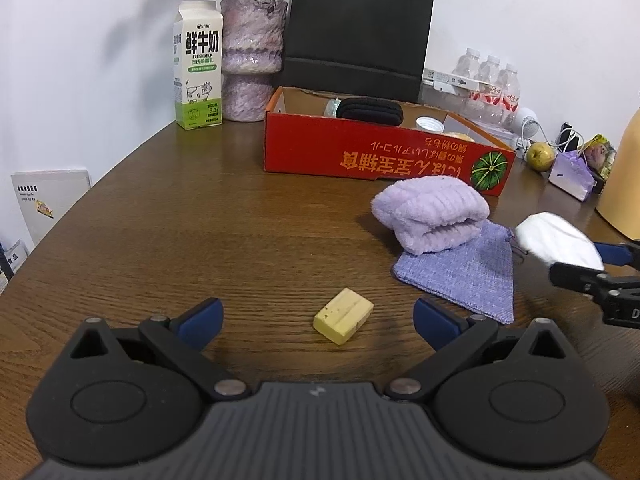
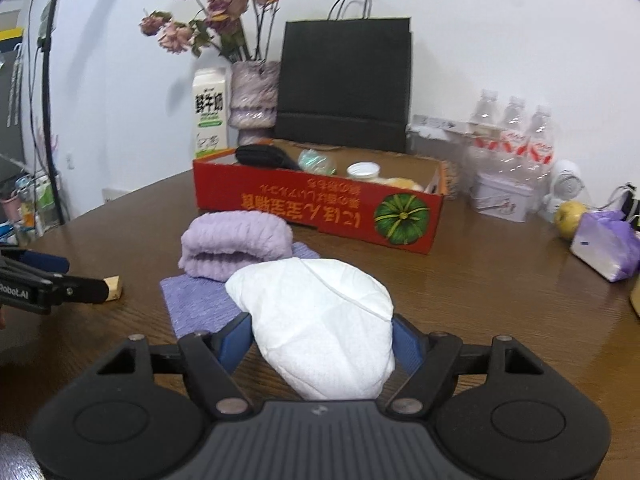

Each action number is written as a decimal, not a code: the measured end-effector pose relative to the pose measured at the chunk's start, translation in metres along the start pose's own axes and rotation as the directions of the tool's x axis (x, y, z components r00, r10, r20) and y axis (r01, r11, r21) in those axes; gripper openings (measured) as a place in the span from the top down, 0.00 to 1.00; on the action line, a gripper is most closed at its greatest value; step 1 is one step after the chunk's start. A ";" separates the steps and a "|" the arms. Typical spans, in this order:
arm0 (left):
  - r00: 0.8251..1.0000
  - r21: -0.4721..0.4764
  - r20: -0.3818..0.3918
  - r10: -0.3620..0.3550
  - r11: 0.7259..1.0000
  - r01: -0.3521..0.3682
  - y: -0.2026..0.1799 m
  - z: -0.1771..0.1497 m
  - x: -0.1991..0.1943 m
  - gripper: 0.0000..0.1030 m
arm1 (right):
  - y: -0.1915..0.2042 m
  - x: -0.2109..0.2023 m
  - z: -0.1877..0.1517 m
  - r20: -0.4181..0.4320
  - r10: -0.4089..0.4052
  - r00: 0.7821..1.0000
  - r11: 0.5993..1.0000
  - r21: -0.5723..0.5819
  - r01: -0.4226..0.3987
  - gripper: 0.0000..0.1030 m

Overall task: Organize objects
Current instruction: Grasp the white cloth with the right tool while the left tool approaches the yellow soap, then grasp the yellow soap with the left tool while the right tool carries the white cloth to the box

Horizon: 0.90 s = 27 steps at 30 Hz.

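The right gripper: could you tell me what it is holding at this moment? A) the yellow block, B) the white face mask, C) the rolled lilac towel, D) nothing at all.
B: in the right wrist view the white face mask sits clamped between the blue pads of the right gripper, while the yellow block lies free on the table before the open left gripper.

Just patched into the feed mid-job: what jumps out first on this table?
The white face mask clamped in the right gripper fills that view. Behind it sits the red cardboard box with pumpkin art, already holding items. A yellow block lies between the open left gripper's fingers.
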<state>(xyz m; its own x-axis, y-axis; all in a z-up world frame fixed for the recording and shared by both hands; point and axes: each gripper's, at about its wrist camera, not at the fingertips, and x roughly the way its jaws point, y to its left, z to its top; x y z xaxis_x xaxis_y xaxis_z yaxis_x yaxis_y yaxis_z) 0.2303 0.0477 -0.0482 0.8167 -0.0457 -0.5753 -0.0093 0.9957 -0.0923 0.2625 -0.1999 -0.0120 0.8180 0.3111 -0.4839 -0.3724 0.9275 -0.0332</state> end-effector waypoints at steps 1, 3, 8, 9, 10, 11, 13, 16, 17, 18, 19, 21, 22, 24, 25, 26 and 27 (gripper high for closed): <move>1.000 -0.001 -0.005 0.001 1.000 -0.001 0.000 0.000 0.001 0.00 | 0.000 -0.002 0.000 0.008 -0.012 1.000 1.000 0.001 0.012 0.29; 1.000 0.004 -0.023 0.003 1.000 -0.003 0.000 0.000 0.004 0.00 | 0.001 -0.004 -0.001 0.015 -0.021 1.000 1.000 0.002 0.021 0.29; 0.997 0.057 -0.061 0.037 0.998 -0.033 -0.006 0.002 0.014 0.00 | 0.001 -0.004 -0.002 0.016 -0.028 0.999 1.000 0.000 0.028 0.29; 0.997 0.068 -0.066 0.047 0.997 -0.042 -0.007 0.002 0.016 0.00 | 0.001 -0.004 -0.002 0.017 -0.028 0.999 1.000 -0.001 0.028 0.29; 0.995 0.080 -0.073 0.060 0.995 -0.054 -0.009 0.003 0.018 0.00 | 0.001 -0.004 -0.002 0.017 -0.029 0.999 1.000 -0.001 0.029 0.29; 0.995 0.089 -0.074 0.069 0.994 -0.062 -0.010 0.003 0.019 0.00 | 0.001 -0.004 -0.002 0.017 -0.029 0.999 1.000 -0.002 0.029 0.29; 0.995 0.095 -0.072 0.074 0.993 -0.067 -0.012 0.003 0.019 0.00 | 0.001 -0.004 -0.002 0.015 -0.029 0.999 1.000 -0.001 0.029 0.29; 0.994 0.078 -0.073 0.075 0.995 -0.070 -0.011 0.003 0.020 0.02 | 0.001 -0.003 -0.002 0.011 -0.029 1.000 1.000 0.002 0.029 0.29; 0.995 0.079 -0.068 0.073 0.995 -0.067 -0.012 0.003 0.019 0.08 | 0.001 -0.003 -0.002 0.009 -0.028 1.000 1.000 0.003 0.028 0.29; 0.996 0.082 -0.062 0.066 0.995 -0.061 -0.012 0.003 0.017 0.15 | 0.001 -0.003 -0.002 0.008 -0.028 1.000 1.000 0.003 0.028 0.29; 0.997 0.085 -0.055 0.061 0.995 -0.056 -0.013 0.003 0.016 0.18 | 0.001 -0.003 -0.002 0.007 -0.028 1.000 1.000 0.004 0.028 0.29; 0.998 0.089 -0.041 0.052 0.995 -0.048 -0.015 0.003 0.014 0.37 | 0.001 -0.002 -0.002 0.005 -0.028 1.000 1.000 0.006 0.028 0.29; 0.998 0.090 -0.034 0.048 0.995 -0.045 -0.016 0.003 0.013 0.45 | 0.001 -0.002 -0.002 0.004 -0.028 1.000 1.000 0.006 0.028 0.29; 0.999 0.086 -0.023 0.028 0.996 -0.026 -0.016 0.003 0.010 0.68 | 0.001 -0.002 -0.002 0.002 -0.027 1.000 1.000 0.007 0.027 0.29; 1.000 0.080 -0.023 0.017 0.997 -0.015 -0.015 0.002 0.009 0.68 | 0.001 -0.002 -0.002 0.002 -0.027 1.000 1.000 0.007 0.027 0.29; 1.000 0.078 -0.021 0.011 0.997 -0.009 -0.016 0.002 0.009 0.69 | 0.001 -0.002 -0.002 0.001 -0.027 1.000 1.000 0.008 0.027 0.29; 1.000 0.076 -0.019 0.010 0.997 -0.008 -0.016 0.002 0.009 0.69 | 0.001 -0.002 -0.002 0.002 -0.027 1.000 1.000 0.007 0.027 0.29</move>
<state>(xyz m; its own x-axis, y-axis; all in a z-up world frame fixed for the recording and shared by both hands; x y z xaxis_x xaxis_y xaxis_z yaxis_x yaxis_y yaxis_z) 0.2391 0.0320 -0.0501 0.8052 -0.0373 -0.5918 0.0274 0.9993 -0.0258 0.2600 -0.2003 -0.0128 0.8284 0.2863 -0.4814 -0.3470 0.9370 -0.0399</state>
